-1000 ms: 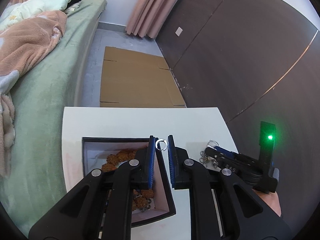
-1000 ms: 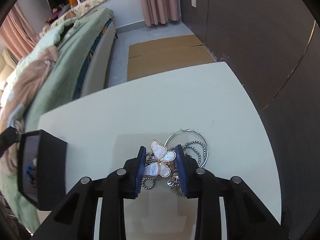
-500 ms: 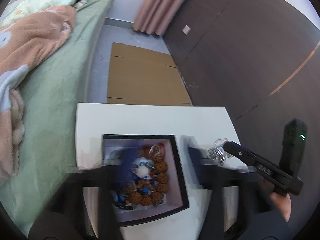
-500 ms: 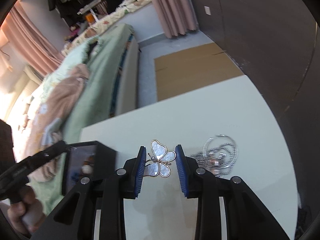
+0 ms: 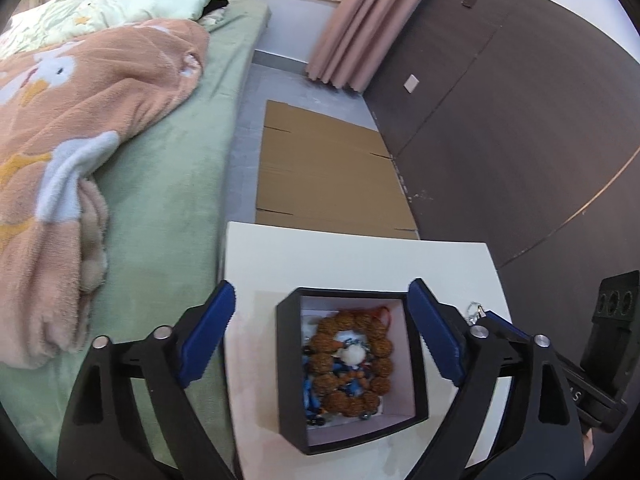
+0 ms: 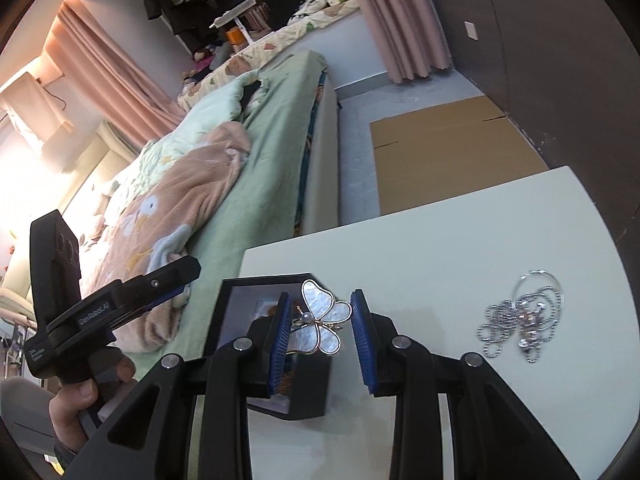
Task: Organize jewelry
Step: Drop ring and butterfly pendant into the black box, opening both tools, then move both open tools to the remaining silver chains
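1. A white bench stands beside a bed with a green cover and a peach blanket.
2. A black box, open at the top with a pale lining, sits on the bench near the edge that faces the bed.
3. Inside the box lies a ring of brown beads around a small white piece, with blue beads under it.
4. The left hand-held gripper hangs above the box, released: its blue pads are spread wide, 1 on each side of the box, touching nothing.
5. The right hand-held gripper grasps a butterfly brooch between its blue pads.
6. The brooch has pearly white wings with gold rims; its upper wing rises above the pads.
7. In the right wrist view the brooch sits in front of the box, over its near right corner. How high above it cannot be told.
8. A pile of silver chains with a thin hoop lies on the bench, well apart from the box, to the right.
9. In the left wrist view a bit of chain peeks out beside the right pad.
10. A person's hand grips the handle of the left tool at the lower left of the right wrist view.
11. A flat sheet of cardboard lies on the floor past the bench, next to a dark wall and pink curtain.
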